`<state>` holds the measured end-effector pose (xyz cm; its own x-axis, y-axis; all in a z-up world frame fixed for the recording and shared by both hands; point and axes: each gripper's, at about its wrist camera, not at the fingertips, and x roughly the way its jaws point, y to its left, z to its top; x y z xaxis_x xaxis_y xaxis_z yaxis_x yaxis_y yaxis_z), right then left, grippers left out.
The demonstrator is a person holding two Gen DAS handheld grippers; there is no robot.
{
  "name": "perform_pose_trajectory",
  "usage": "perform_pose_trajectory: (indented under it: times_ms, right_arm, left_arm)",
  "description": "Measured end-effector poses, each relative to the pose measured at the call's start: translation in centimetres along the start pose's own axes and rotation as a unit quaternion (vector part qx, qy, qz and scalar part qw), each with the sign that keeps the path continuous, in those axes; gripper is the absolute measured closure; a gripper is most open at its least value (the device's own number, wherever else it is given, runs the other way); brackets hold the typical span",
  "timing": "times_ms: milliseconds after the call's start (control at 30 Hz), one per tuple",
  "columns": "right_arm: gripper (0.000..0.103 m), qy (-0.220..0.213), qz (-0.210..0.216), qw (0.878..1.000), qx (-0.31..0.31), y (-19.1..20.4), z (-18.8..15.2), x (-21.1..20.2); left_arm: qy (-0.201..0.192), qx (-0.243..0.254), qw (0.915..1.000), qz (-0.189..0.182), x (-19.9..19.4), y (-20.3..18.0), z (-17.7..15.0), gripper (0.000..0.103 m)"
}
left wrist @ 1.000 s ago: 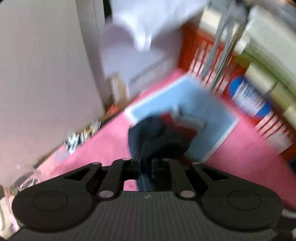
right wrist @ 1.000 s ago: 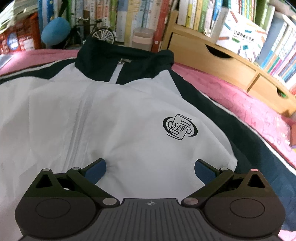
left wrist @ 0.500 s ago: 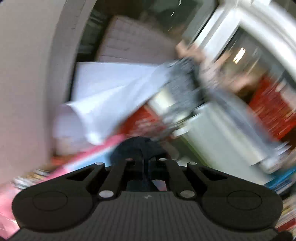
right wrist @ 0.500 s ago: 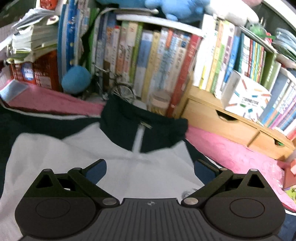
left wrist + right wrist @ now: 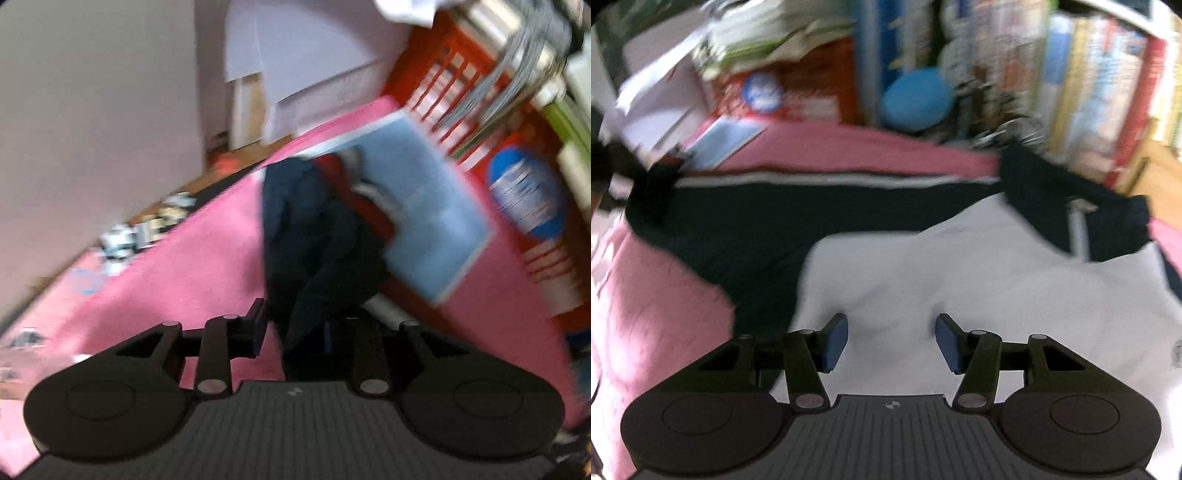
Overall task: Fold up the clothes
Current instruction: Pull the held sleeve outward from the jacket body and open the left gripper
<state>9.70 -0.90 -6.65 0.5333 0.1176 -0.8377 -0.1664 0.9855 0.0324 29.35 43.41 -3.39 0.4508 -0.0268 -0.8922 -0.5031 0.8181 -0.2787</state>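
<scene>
One jacket point(image 5: 960, 266), white body with dark navy sleeves and collar, spread on one pink cover point(image 5: 653, 314); one zipper pull point(image 5: 1080, 205) at the jacket's collar; one blue pad point(image 5: 720, 142) just beyond the jacket's far sleeve; one red box point(image 5: 798, 92) behind that pad; one blue round plush point(image 5: 916, 99) past the jacket's sleeve; books behind the collar too blurred to count; two grippers, one left gripper point(image 5: 295, 325), one right gripper point(image 5: 892, 339), two blue pads point(image 5: 834, 339) on the right.
</scene>
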Motion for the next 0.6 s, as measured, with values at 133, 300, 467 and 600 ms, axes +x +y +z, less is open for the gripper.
perform_pose_trajectory:
  times_ms: [133,300,467,600]
  right_arm:
    - [0.048,0.017,0.008,1.000,-0.017,2.2,-0.7,0.7]
    - [0.047,0.017,0.007,1.000,-0.017,2.7,-1.2,0.3]
    - [0.047,0.018,0.034,0.999,-0.032,4.0,-0.9,0.3]
    - [0.047,0.012,0.059,0.996,-0.065,6.3,-0.5,0.6]
  left_arm:
    - [-0.094,0.039,0.9810,-0.166,-5.0,-1.8,1.0,0.090]
    - [-0.130,0.094,0.9834,-0.085,-7.4,-2.1,-0.1,0.085]
    - [-0.045,0.170,0.9784,0.108,-1.9,-2.1,-2.2,0.083]
    - [-0.010,0.058,0.9979,0.026,-0.5,0.8,-1.8,0.081]
